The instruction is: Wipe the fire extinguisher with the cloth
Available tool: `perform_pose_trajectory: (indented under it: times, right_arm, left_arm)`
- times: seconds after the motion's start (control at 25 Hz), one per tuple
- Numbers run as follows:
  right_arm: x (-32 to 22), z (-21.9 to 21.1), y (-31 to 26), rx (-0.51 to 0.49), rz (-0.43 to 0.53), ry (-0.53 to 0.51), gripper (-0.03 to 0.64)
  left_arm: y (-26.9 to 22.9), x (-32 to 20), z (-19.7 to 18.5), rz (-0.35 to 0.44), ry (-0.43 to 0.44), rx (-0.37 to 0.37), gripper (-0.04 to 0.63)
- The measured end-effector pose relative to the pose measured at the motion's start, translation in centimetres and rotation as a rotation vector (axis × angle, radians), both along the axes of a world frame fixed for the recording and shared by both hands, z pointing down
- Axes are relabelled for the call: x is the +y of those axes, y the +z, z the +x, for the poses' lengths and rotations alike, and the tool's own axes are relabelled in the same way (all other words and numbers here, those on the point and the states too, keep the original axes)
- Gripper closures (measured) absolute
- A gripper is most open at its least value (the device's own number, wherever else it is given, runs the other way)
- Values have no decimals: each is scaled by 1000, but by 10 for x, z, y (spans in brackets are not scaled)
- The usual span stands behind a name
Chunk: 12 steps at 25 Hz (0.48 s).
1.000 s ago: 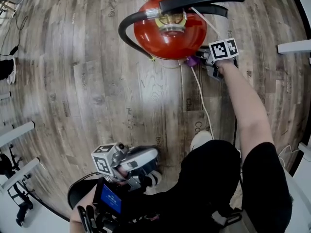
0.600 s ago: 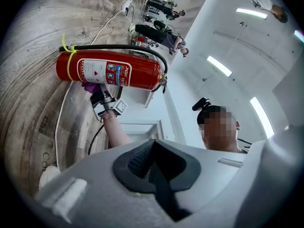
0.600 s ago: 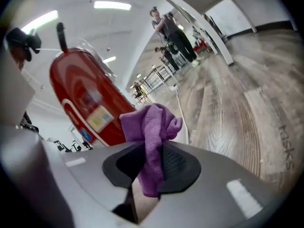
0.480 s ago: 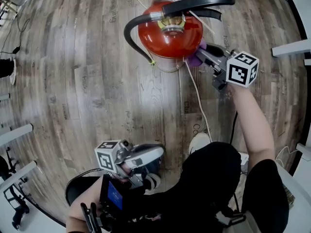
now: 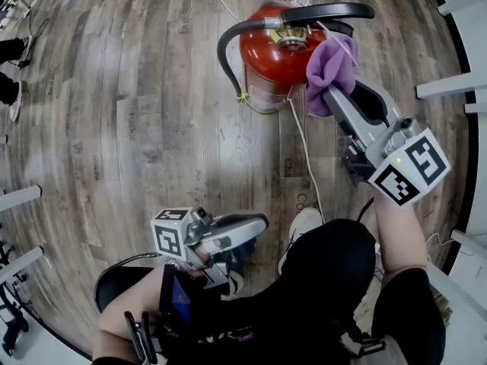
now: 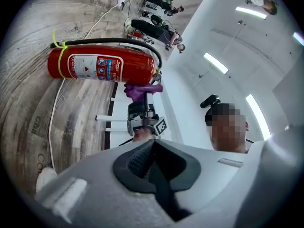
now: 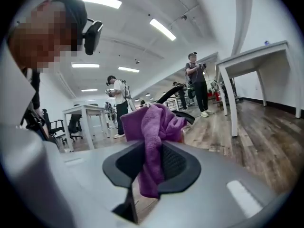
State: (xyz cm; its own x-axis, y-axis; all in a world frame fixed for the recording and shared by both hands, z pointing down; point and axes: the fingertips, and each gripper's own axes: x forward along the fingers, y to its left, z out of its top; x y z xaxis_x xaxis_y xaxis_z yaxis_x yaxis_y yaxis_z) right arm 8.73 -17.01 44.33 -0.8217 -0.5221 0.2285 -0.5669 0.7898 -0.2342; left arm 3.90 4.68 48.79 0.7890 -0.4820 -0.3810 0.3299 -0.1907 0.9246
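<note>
A red fire extinguisher (image 5: 275, 50) stands upright on the wooden floor, with a black hose (image 5: 227, 48) and a black handle (image 5: 327, 11). My right gripper (image 5: 332, 90) is shut on a purple cloth (image 5: 331, 63) and holds it against the extinguisher's upper right side, by the handle. In the right gripper view the cloth (image 7: 151, 127) bunches between the jaws and hangs below them. In the left gripper view the extinguisher (image 6: 102, 68), the cloth (image 6: 140, 90) and the right gripper (image 6: 142, 120) show ahead. My left gripper (image 5: 255, 223) is shut and empty, close to my body.
A white cable (image 5: 308, 158) runs over the floor past the extinguisher's base. White table legs (image 5: 449, 82) stand at the right edge. My shoe (image 5: 308, 223) is below the extinguisher. Several people (image 7: 197, 82) and tables stand further off in the room.
My right gripper has risen with the cloth from low beside the extinguisher's body to its top by the handle, rolling as it went. The left gripper has stayed put.
</note>
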Motion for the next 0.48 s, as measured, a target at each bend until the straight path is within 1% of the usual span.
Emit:
perform_pose_trajectory:
  times: [0.08, 0.16, 0.2, 0.24, 0.28, 0.32, 0.36, 0.4, 0.44, 0.48]
  right_arm:
    - [0, -3, 1, 35, -20, 52, 534]
    - [0, -4, 2, 46, -39, 89, 532]
    - [1, -4, 2, 57, -33, 98, 532]
    - [2, -5, 3, 79, -7, 99, 532]
    - [4, -7, 4, 117, 46, 93, 534]
    - [8, -9, 6, 175, 125, 79, 534]
    - [12, -12, 10, 257, 225, 56, 534]
    - [17, -15, 18, 365, 333, 26, 534]
    - [24, -18, 30, 493, 429, -6, 534]
    - [31, -20, 46, 619, 502, -31, 534]
  left_arm:
    - [-4, -1, -2, 13, -13, -10, 597]
    - [-6, -1, -3, 12, -25, -17, 597]
    - [-7, 0, -2, 8, -28, -19, 597]
    - [-7, 1, -2, 5, -28, -21, 597]
    - [-7, 3, -2, 4, -26, -23, 597]
    - [-6, 5, -2, 4, -24, -27, 597]
    - [-5, 6, -3, 3, -23, -30, 597]
    - [-4, 7, -4, 0, -23, -33, 597]
    - [-2, 8, -5, -3, -23, -35, 597]
    - [-1, 10, -6, -8, -24, -37, 597]
